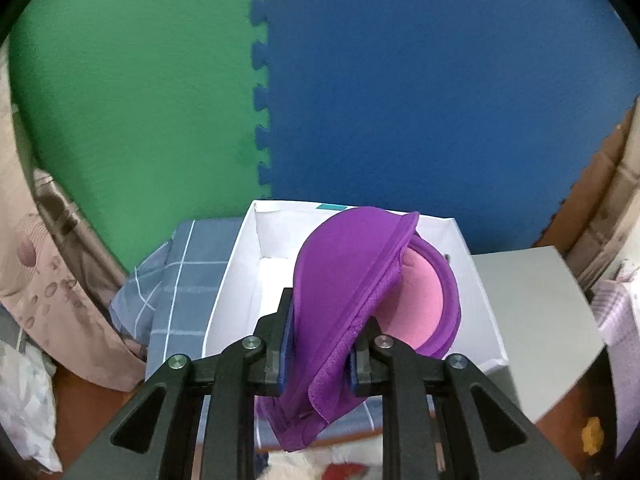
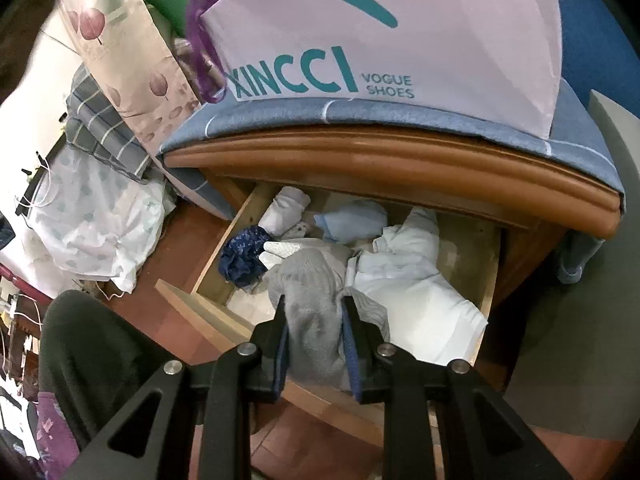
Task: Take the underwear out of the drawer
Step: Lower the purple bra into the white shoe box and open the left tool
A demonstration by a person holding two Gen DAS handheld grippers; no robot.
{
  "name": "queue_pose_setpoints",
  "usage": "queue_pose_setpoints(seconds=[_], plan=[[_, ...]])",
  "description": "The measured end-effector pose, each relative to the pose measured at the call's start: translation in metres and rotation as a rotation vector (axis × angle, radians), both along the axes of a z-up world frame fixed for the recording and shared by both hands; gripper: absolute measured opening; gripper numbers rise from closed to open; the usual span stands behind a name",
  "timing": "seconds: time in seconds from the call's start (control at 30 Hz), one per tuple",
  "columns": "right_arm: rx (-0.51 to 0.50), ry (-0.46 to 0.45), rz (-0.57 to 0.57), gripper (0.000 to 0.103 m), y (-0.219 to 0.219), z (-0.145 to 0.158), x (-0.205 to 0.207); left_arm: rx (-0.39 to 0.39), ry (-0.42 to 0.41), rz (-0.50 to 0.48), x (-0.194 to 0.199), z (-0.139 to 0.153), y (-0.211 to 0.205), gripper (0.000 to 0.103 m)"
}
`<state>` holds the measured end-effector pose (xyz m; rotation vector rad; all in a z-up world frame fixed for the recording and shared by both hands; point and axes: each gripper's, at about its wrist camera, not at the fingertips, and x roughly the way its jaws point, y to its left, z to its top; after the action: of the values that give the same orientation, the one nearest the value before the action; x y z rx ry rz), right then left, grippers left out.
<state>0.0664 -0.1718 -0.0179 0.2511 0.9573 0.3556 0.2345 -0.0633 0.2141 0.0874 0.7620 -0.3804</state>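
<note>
My left gripper [image 1: 320,336] is shut on a purple bra with pink lining [image 1: 360,280] and holds it over an open white shoe box [image 1: 240,272]. A purple strap [image 2: 200,48] hangs at the box's left side in the right wrist view. My right gripper [image 2: 314,328] is shut on a grey garment [image 2: 308,292] above the open wooden drawer [image 2: 212,256]. The drawer holds a dark blue patterned piece [image 2: 244,252], white and light blue folded clothes [image 2: 408,268] and a white roll [image 2: 286,208].
The shoe box [image 2: 440,40] stands on a blue checked cloth [image 2: 360,116] on top of the wooden cabinet [image 2: 400,168]. Green [image 1: 140,80] and blue [image 1: 440,80] foam mats line the wall behind. A floral curtain [image 2: 132,64] and bedding [image 2: 92,220] lie left.
</note>
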Motion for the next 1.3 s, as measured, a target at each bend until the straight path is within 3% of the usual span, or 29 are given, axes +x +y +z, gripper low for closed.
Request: queue_pose_setpoints(seconds=[0.37, 0.6, 0.67, 0.73, 0.8, 0.93, 1.2, 1.3], plan=[[0.031, -0.009, 0.004, 0.023, -0.007, 0.001, -0.002, 0.090, 0.071, 0.007, 0.074, -0.049, -0.045, 0.021], [0.035, -0.006, 0.008, 0.023, -0.008, 0.001, -0.002, 0.076, 0.176, 0.028, 0.097, -0.083, -0.048, 0.024], [0.033, -0.004, 0.010, 0.023, -0.007, 0.000, -0.002, 0.059, 0.187, 0.039, 0.097, -0.087, -0.044, 0.032], [0.030, -0.004, 0.009, 0.023, -0.007, -0.001, -0.002, 0.034, 0.168, 0.057, 0.095, -0.084, -0.039, 0.055], [0.030, -0.002, 0.011, 0.023, -0.006, -0.001, -0.003, -0.010, 0.127, 0.106, 0.091, -0.073, -0.028, 0.087], [0.019, -0.002, 0.010, 0.023, -0.004, -0.003, -0.003, -0.079, 0.068, 0.107, 0.085, -0.052, -0.017, 0.092], [-0.009, -0.034, 0.006, 0.023, -0.003, -0.001, -0.007, -0.062, -0.044, 0.133, 0.038, -0.026, 0.009, 0.092], [0.008, -0.066, 0.009, 0.023, -0.004, 0.008, -0.013, -0.011, -0.095, 0.153, 0.011, -0.027, 0.022, 0.092]])
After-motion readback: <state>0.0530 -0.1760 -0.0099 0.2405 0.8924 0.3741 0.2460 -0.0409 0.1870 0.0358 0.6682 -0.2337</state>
